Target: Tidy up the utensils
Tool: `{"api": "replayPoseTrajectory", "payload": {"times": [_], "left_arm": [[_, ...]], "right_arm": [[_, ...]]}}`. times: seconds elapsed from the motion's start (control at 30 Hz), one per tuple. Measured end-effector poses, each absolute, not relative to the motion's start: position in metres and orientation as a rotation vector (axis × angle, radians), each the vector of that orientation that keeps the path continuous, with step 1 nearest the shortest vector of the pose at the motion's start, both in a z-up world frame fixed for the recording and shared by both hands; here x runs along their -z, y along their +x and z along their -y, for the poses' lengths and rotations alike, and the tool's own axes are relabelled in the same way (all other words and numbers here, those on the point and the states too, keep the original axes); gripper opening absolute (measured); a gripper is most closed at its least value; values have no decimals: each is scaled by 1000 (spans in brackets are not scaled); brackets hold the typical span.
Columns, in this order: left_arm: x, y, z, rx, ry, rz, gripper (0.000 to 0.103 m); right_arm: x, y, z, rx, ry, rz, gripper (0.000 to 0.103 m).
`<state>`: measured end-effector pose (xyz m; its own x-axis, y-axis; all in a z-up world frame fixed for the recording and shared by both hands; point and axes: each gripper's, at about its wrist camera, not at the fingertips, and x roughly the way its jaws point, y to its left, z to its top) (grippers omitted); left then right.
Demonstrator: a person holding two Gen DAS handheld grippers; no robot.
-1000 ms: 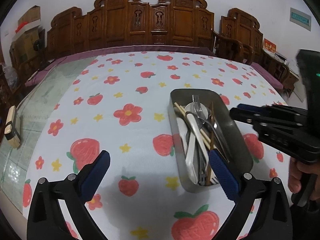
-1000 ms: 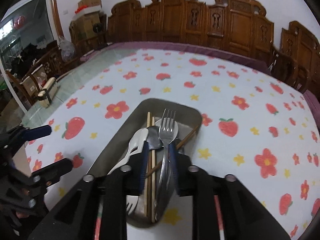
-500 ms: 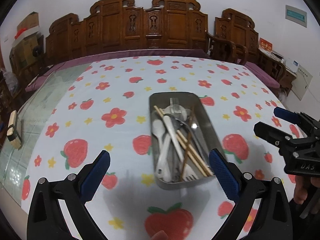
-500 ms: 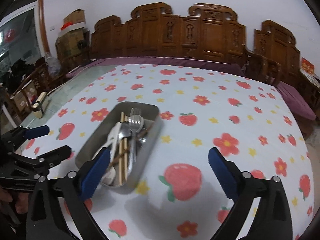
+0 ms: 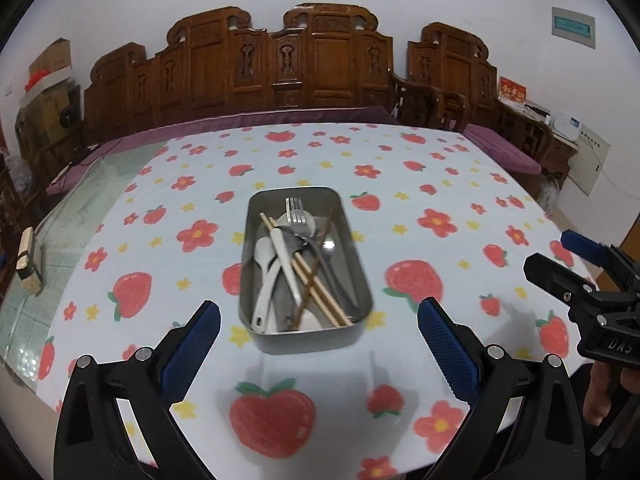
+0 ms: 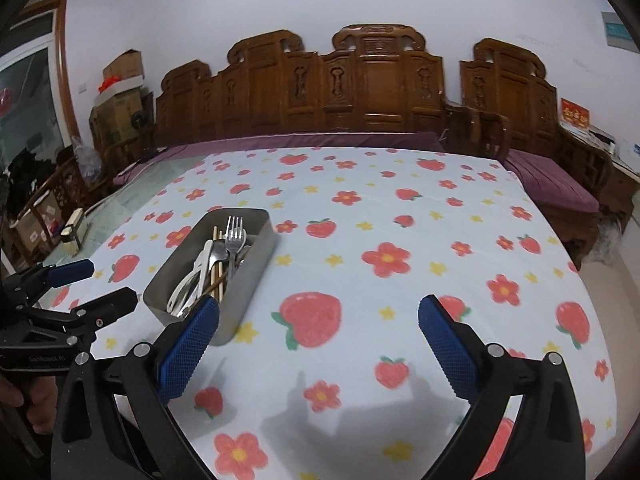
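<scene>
The stainless steel tin (image 5: 304, 268) sits on the strawberry-print tablecloth (image 5: 400, 184), its long axis running away from the person, and every utensil in view lies inside it. No loose piece shows on the cloth. In the left wrist view the tin lies dead ahead of the left gripper (image 5: 318, 340), just beyond its blue pads, while the right gripper (image 6: 318, 338) has the tin off to its left, so the left hand is judged the nearer and better lined up for any further reach. The left gripper is spread wide and empty; the right gripper's jaws have just been opening, and they stand wide with only cloth between them. Inside the tin the pieces lie roughly along its length but crossed over one another: a metal fork (image 5: 295, 214) with its tines toward the far end, white plastic spoons (image 5: 266, 268) on the left side, a pair of light wooden chopsticks (image 5: 308, 276) running diagonally, and a darker stick and a metal spoon near the right wall. With all pieces gathered in one container, the sorting looks close to done — or done.
</scene>
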<state>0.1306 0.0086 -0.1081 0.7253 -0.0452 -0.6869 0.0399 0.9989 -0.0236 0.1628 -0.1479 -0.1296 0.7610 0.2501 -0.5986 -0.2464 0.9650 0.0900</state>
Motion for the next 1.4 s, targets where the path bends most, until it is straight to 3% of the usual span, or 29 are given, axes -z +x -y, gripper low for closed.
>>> {"api": "replayPoseTrajectory", "payload": {"times": [0.4,0.9,1.4], "left_arm": [[60,89,16,78,-36,-692,95],[-22,34,22,52,-14,-483,95],[-32,19,26,41,-2,-454,95]], "right_arm": [[90,110,175,-239,24,-565,100],[16,55,179,-203,14,-386,100],[-2,36,184,-207,38,-341,100]]}}
